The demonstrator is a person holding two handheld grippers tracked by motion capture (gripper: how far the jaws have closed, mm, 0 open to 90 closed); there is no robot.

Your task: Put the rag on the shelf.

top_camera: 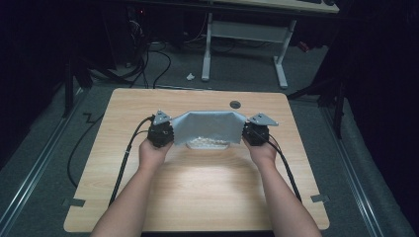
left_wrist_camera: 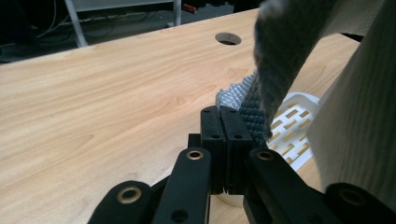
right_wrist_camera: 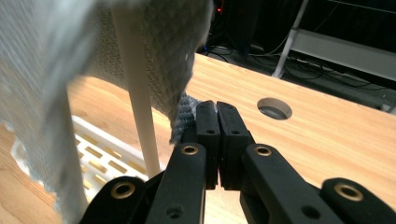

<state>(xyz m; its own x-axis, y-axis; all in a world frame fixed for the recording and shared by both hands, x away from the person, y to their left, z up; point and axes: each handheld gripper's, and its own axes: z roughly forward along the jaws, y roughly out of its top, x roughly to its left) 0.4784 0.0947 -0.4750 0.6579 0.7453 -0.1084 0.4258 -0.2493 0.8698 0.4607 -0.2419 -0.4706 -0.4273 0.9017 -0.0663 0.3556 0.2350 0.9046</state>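
Two grippers hold one grey cloth (top_camera: 207, 127) up over a white basket (top_camera: 208, 144). Left gripper (top_camera: 165, 129) pinches one corner tight. Right gripper (top_camera: 249, 129) pinches the other.

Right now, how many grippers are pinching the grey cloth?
2: the left gripper holds the cloth at its left edge, the right gripper at its right edge, above a white basket.

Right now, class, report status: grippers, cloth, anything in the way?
Left gripper and right gripper both shut on cloth corners. Cloth stretched between them, above white basket. Table otherwise bare; nothing blocking.
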